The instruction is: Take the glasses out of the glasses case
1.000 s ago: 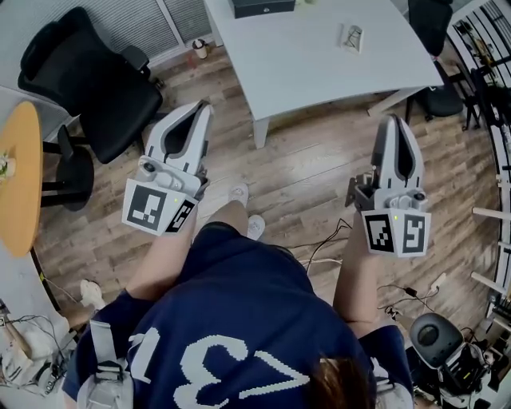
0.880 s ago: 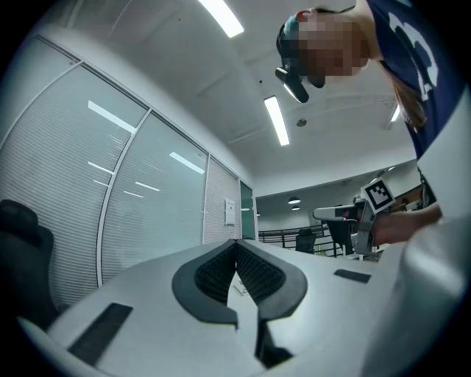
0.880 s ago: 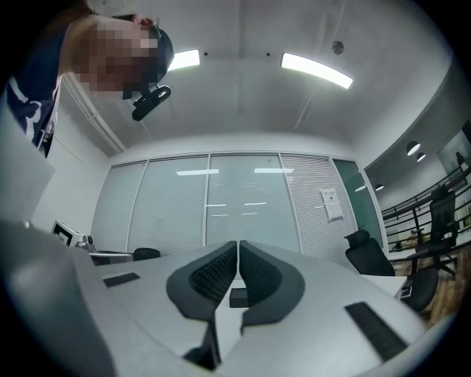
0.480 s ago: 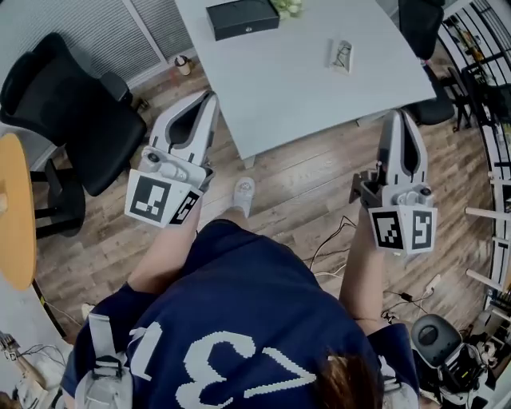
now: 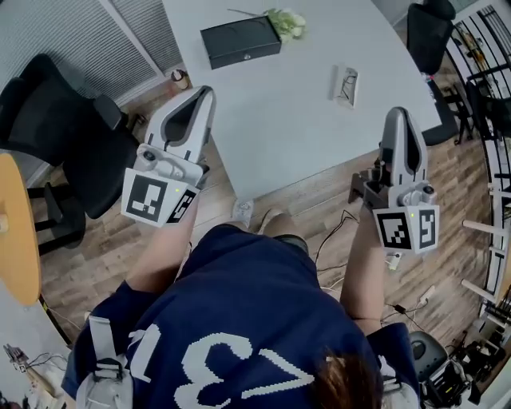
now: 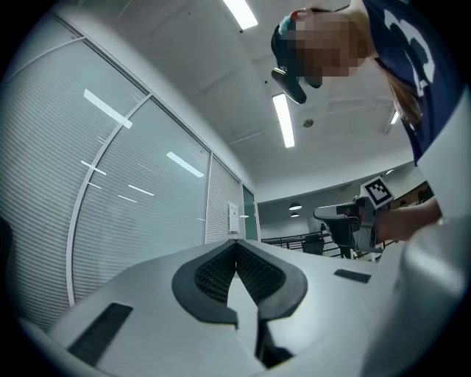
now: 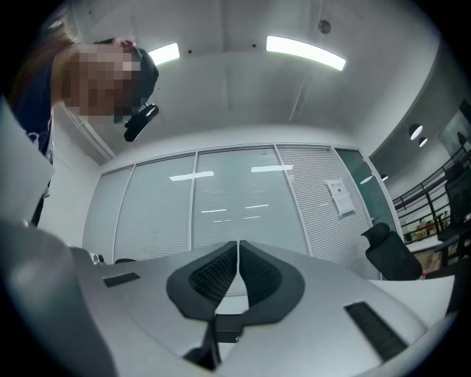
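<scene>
A closed black glasses case lies at the far side of the white table. To its right lies a small pair of dark-rimmed glasses. Both grippers are held in the air in front of the table, well short of the case. My left gripper reaches the table's near left edge; in the left gripper view its jaws are shut and empty. My right gripper hangs by the table's near right edge, and its jaws are also shut with nothing between them. The gripper views show only walls and ceiling.
A pale green bunch of flowers lies behind the case. A black office chair stands left, a yellow round table further left. Another dark chair and a rack are at right. Cables lie on the wooden floor.
Both grippers have moved forward to the table with the person. The table, case and glasses now sit lower and closer in the head view. Both pairs of jaws stay shut.
</scene>
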A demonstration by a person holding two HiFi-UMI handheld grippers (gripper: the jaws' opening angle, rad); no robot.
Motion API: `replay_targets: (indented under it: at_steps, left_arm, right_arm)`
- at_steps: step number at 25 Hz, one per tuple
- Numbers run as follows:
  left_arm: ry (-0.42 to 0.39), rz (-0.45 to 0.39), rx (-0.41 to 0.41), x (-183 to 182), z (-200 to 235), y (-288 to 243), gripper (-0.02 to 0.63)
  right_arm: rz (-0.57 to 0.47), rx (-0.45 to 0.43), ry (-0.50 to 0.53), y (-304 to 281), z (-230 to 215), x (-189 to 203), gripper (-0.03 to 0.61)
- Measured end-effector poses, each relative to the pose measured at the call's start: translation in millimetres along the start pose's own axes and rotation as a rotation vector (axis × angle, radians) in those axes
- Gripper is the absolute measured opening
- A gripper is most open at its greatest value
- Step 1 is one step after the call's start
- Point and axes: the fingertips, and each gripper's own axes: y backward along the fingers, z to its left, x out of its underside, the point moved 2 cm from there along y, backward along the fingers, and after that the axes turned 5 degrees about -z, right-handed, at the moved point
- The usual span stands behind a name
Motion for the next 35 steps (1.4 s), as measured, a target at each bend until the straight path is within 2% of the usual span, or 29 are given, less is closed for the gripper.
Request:
replay_targets:
  at_steps: [5, 11, 14, 17, 20, 24, 29, 33, 35]
  left_arm:
    - [-0.014, 0.033, -0.093, 16, 17, -15, 0.014]
    - [-0.051, 0.045, -0.243, 31, 25, -48, 0.014]
    - [-0.070, 0.040, -0.303, 37, 20, -73, 0.014]
    - [-0.091, 0.034, -0.354, 43, 16, -100, 0.014]
    - [-0.101, 0.040, -0.391, 52, 10, -124, 0.014]
    - [-0.092, 0.064, -0.392, 66, 3, -144, 0.014]
    - [-0.066, 0.098, -0.373, 89, 1, -169, 0.014]
    - [-0.040, 0.130, -0.343, 108, 0, -185, 0.014]
    - [-0.033, 0.147, -0.336, 115, 2, -190, 0.014]
  right_arm:
    - [0.016, -0.066, -0.077, -44, -31, 20, 0.031]
    - [0.018, -0.202, -0.093, -105, -77, 30, 0.031]
    - [0.018, -0.266, -0.041, -132, -105, 27, 0.031]
    - [0.059, -0.304, 0.084, -155, -138, 36, 0.031]
    - [0.160, -0.320, 0.152, -170, -173, 62, 0.031]
    - [0.310, -0.318, 0.171, -177, -208, 107, 0.031]
    - [0.525, -0.280, 0.202, -163, -245, 182, 0.031]
    - [0.719, -0.279, 0.257, -137, -267, 248, 0.032]
    - [0.806, -0.276, 0.253, -127, -276, 278, 0.037]
